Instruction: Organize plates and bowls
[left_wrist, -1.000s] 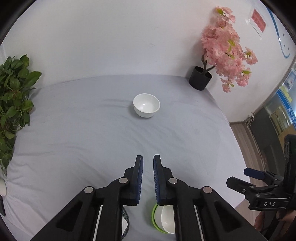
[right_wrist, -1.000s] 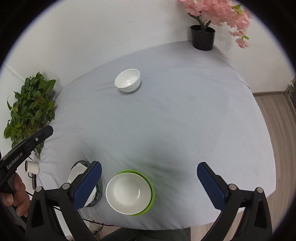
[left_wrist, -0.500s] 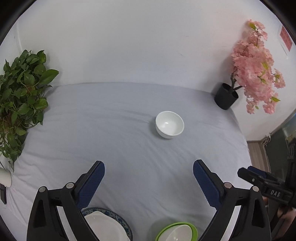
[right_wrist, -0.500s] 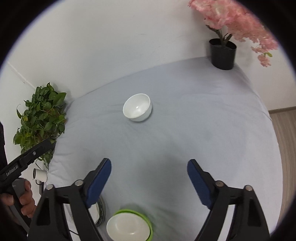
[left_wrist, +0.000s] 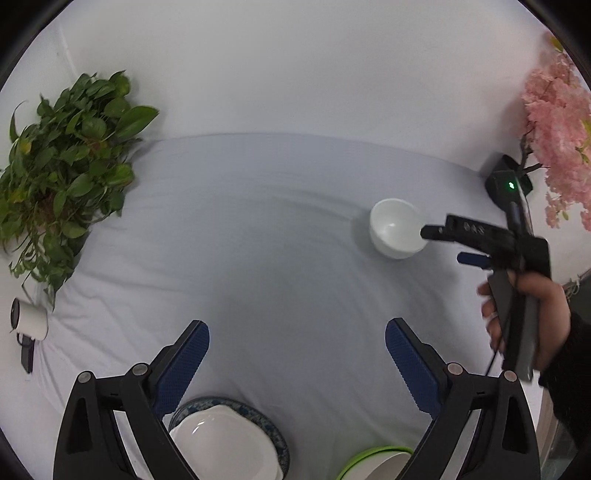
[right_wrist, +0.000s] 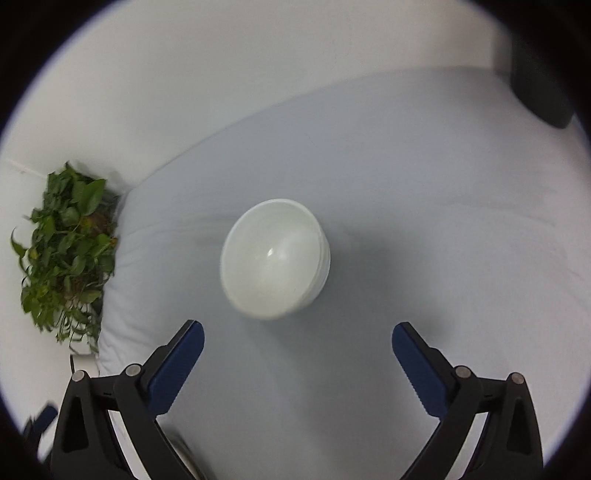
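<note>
Grey bench (right_wrist: 424, 221) lies bare around the white bowl (right_wrist: 275, 258); right gripper (right_wrist: 297, 334) is opening beside it, empty, left gripper (left_wrist: 297, 334) spread.

Each hand-held gripper is a black frame with silver screws at its joints and two fingers faced with ribbed blue pads: the left hand-held gripper (left_wrist: 297, 363) and the right hand-held gripper (right_wrist: 297, 363). The right one has a grey handle, a green light and white lettering. The right hand (left_wrist: 535, 314) wears a dark sleeve (left_wrist: 570, 373).
</note>
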